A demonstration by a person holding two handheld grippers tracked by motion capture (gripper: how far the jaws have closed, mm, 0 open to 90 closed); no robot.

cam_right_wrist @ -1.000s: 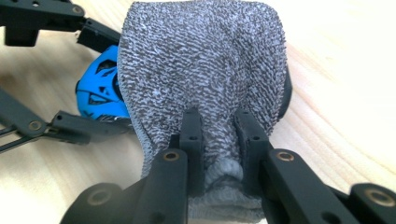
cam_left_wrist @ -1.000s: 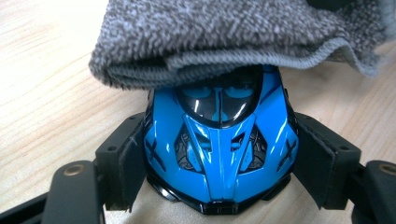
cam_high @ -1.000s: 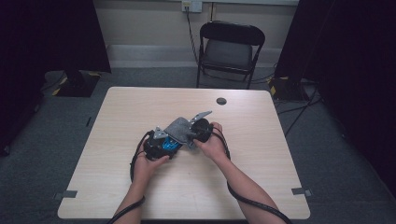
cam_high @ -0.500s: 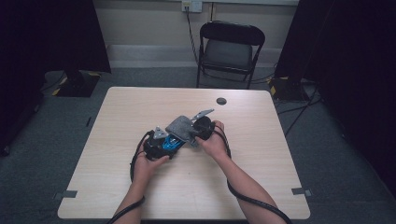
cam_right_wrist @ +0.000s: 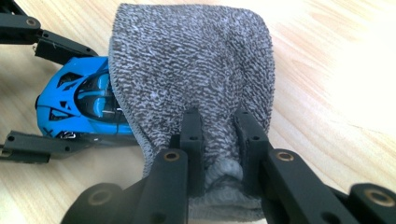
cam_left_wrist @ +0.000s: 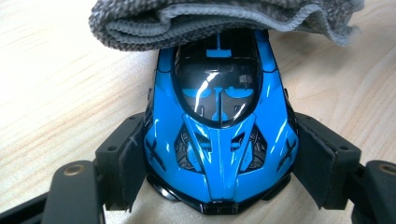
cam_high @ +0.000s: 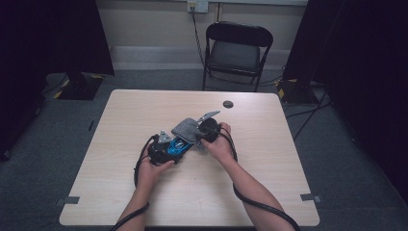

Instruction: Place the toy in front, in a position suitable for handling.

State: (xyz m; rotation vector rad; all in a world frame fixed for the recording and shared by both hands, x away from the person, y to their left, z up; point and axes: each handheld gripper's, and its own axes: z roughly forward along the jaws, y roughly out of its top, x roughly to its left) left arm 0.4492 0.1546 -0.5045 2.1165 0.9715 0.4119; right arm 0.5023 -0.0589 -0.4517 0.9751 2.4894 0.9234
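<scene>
A blue toy car with a black windscreen rests on the table, and my left gripper is shut on its front, one pad on each flank. A folded grey cloth lies over the car's rear half. My right gripper is shut on a bunched fold of that cloth. In the high view the left gripper holds the car at the table's middle, with the cloth and the right gripper just to its right. The car's rear is hidden under the cloth.
The light wooden table has bare room on all sides of the hands. A small dark disc lies near the far edge. A black folding chair stands beyond the table. Cables trail from both grippers off the near edge.
</scene>
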